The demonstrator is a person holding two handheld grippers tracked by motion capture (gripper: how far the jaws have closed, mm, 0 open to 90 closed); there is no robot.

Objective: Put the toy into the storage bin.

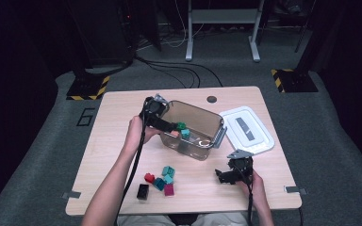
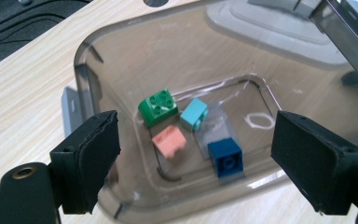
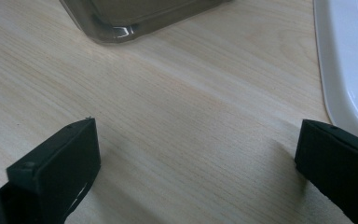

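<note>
right gripper: nearest thing, bottom right of the high view, in the person's right hand, resting low by the table's front edge. Jaws spread wide w/ nothing between them; its own view has just bare wood between the pads, the bin's corner up top and the lid's rim at the right.

loose bricks: front-centre of the table, a small cluster. Black brick closest to the person, magenta brick just beside it to the right, red brick a bit behind, teal bricks touching each other at the back of the bunch. All well apart from both grippers.

left gripper: mid table, held in the left hand, reaching over the near-left rim of the bin. Jaws released, standing wide, gripping nothing. In the left gripper view the pads sit either side of the bin's inside, not touching any brick.

bin: clear brownish plastic tub, centre of the table, upright, grey latch on its right end.

bricks in bin: four on the floor of it. Green brick and light blue brick farther in, side by side; pink brick nearer, just in front of the green one; dark blue brick nearest on the right. Can't tell if any are touching.

lid: white, flat on the table right of the bin, just beside it.

beyond: grey floor, cables, stand legs w/ yellow-black tape.
</note>
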